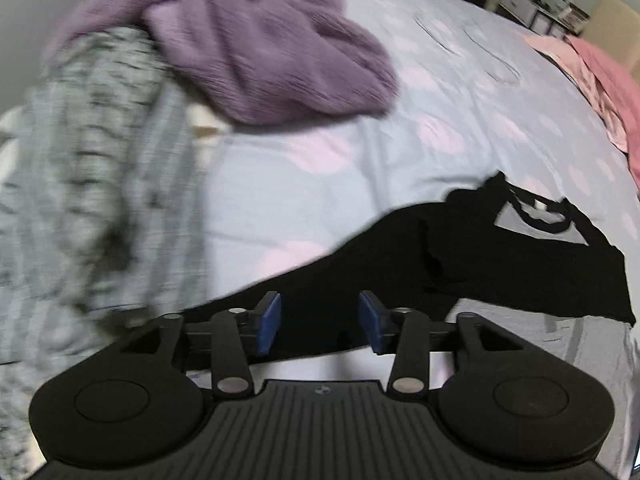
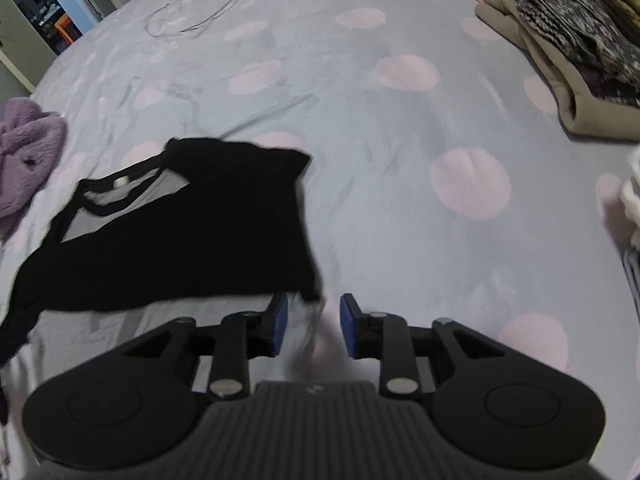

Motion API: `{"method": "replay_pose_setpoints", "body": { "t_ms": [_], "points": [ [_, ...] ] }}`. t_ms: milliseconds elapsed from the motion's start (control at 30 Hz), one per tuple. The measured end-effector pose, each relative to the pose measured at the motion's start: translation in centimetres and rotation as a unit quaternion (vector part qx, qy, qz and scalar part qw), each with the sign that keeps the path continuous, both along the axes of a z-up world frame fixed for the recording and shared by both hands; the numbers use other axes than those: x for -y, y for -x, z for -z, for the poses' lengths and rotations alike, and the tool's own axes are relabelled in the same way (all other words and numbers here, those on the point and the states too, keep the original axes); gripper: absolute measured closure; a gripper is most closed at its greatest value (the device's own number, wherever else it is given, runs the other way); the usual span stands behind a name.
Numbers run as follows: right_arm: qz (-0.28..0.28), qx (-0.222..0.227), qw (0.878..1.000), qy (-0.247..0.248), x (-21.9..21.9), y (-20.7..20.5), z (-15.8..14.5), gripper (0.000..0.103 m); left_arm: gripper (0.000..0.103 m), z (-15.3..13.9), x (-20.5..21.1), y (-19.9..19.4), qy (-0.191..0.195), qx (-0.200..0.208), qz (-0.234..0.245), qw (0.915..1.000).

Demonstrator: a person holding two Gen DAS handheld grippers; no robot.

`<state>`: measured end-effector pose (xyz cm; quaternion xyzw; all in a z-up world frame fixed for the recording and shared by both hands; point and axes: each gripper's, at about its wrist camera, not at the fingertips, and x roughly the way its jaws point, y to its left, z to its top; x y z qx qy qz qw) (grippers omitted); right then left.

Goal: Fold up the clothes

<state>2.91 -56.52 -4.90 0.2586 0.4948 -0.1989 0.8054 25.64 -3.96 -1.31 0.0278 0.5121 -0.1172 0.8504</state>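
Observation:
A black top with a grey chest panel (image 1: 500,256) lies partly folded on the lilac bed sheet (image 1: 400,128). In the right wrist view the same black top (image 2: 192,232) spreads to the left of centre. My left gripper (image 1: 320,322) hovers over its lower left edge, jaws apart, blue pads (image 1: 268,324) clear of the cloth. My right gripper (image 2: 314,326) stands just off the top's lower right corner, also open, with only blurred sheet showing between its pads (image 2: 348,326).
A purple fuzzy garment (image 1: 272,48) and a grey striped one (image 1: 92,160) are heaped at the left. Pink clothes (image 1: 608,80) lie far right. A folded khaki and patterned stack (image 2: 580,60) sits at the right, a thin cable (image 2: 192,12) at the far end.

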Motion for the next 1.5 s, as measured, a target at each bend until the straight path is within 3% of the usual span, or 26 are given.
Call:
{"method": "replay_pose_setpoints", "body": {
  "t_ms": [200,300,567,600,667,700,733,833,1000,1133,1267,1433,1500],
  "points": [
    [-0.019,-0.014,1.000,-0.018,-2.0,2.7,-0.5,0.057,0.052,-1.4,-6.0,1.9,-0.040,0.012,-0.050,0.9979],
    [-0.024,-0.028,0.999,-0.020,-2.8,3.5,-0.1,0.056,0.052,-0.1,-8.2,3.0,-0.033,-0.008,-0.079,0.9963],
    [-0.084,-0.024,0.996,-0.002,-5.6,2.7,-0.7,0.056,0.051,4.9,-7.2,5.9,-0.080,-0.046,-0.042,0.9948],
    [-0.090,-0.023,0.996,0.000,-5.9,2.6,-0.8,0.056,0.052,5.7,-7.2,6.0,-0.091,-0.056,-0.041,0.9935],
    [-0.102,-0.020,0.995,0.008,-6.6,2.4,-1.1,0.056,0.076,6.5,-7.3,6.1,-0.094,-0.066,-0.041,0.9925],
    [-0.109,-0.018,0.994,0.013,-6.9,2.3,-1.2,0.056,0.092,6.2,-7.4,6.1,-0.088,-0.062,-0.043,0.9933],
    [-0.115,-0.017,0.993,0.020,-7.1,2.3,-1.3,0.056,0.095,5.8,-7.5,6.1,-0.080,-0.055,-0.045,0.9942],
    [-0.121,-0.018,0.992,0.037,-7.4,2.4,-1.4,0.055,0.097,3.1,-7.3,6.2,-0.053,-0.028,-0.031,0.9978],
    [-0.115,-0.022,0.993,0.025,-7.1,2.1,-1.0,0.055,0.097,-5.0,-5.9,7.2,0.050,0.029,0.007,0.9983],
    [-0.109,-0.016,0.994,0.018,-6.9,1.4,-1.3,0.055,0.097,-11.0,-2.8,7.1,0.140,0.074,0.042,0.9865],
    [-0.108,0.003,0.994,0.015,-6.9,1.1,-2.4,0.055,0.097,-15.3,2.6,6.6,0.196,0.100,0.090,0.9713],
    [-0.099,0.004,0.995,0.015,-6.0,1.2,-2.6,0.055,0.098,-17.8,11.2,6.0,0.239,0.121,0.151,0.9517],
    [-0.096,0.001,0.995,0.016,-5.6,1.2,-2.5,0.055,0.098,-17.6,14.8,5.6,0.250,0.111,0.175,0.9458]
  ]
}}
